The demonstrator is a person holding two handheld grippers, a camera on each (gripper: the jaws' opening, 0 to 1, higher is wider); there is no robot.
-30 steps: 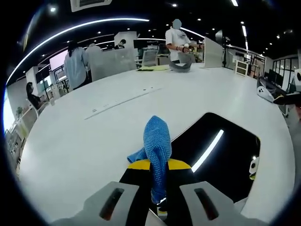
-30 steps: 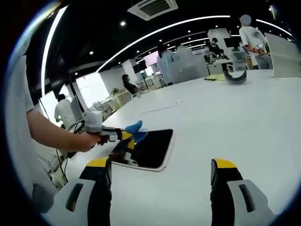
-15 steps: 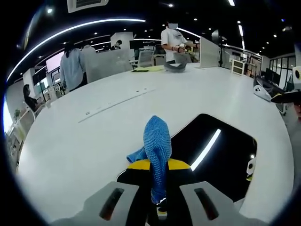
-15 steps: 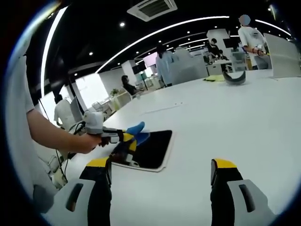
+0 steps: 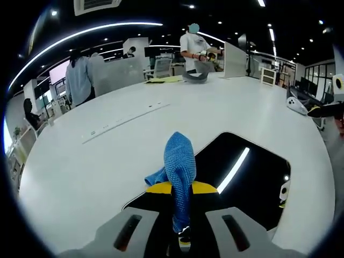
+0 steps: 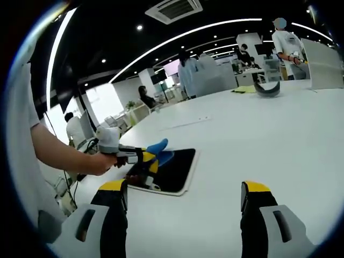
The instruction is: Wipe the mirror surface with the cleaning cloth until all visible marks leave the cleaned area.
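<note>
The blue cleaning cloth [image 5: 179, 177] is pinched in the left gripper [image 5: 181, 215] and held over the near edge of the mirror [image 5: 252, 177], which lies flat on the white table [image 5: 107, 145], ready for wiping. The right gripper [image 6: 183, 207] is kept spread and empty, well apart from the mirror, probably so the work stays unobstructed.

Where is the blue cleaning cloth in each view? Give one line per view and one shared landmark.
Left gripper view: the blue cleaning cloth is at bottom centre, pinched in the left tool, above the near edge of the mirror.
Right gripper view: the cloth is left of centre, at the tip of the left tool, over the mirror's left end.
Shared landmark: the dark mirror lying on the white table.
</note>
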